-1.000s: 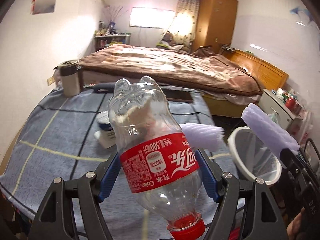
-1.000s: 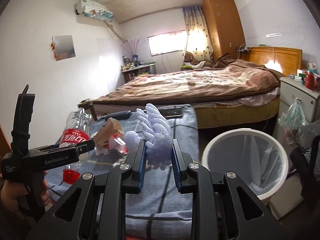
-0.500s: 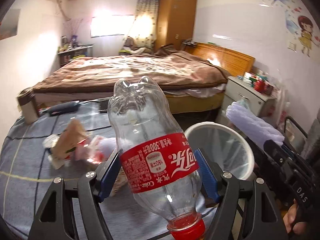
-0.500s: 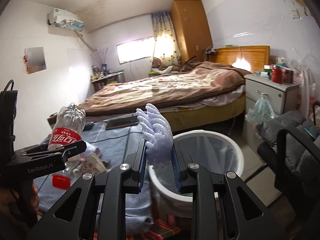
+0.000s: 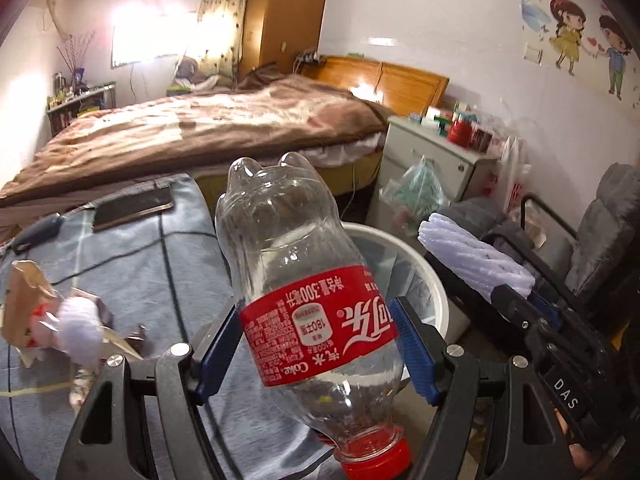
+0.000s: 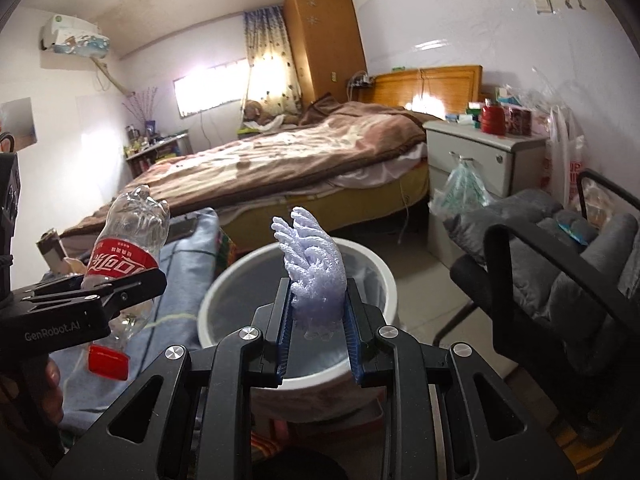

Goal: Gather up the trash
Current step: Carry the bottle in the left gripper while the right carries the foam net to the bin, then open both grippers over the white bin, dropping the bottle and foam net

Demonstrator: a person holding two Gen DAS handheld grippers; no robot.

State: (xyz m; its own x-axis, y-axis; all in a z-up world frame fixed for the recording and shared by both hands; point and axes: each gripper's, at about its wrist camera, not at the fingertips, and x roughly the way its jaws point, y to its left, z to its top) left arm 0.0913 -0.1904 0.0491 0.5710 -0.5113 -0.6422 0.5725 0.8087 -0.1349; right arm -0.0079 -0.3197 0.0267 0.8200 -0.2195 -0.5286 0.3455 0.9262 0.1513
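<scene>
Left gripper (image 5: 316,344): you pinch a Coke bottle (image 5: 304,292), cap down.
Right gripper (image 6: 318,320): you squeeze purple foam (image 6: 314,268) over the white bin's rim (image 6: 212,300).

The left gripper (image 5: 316,344) is clamped on a clear plastic cola bottle (image 5: 304,288); the right gripper (image 6: 318,312) is closed around pale lilac foam netting (image 6: 314,264).
</scene>
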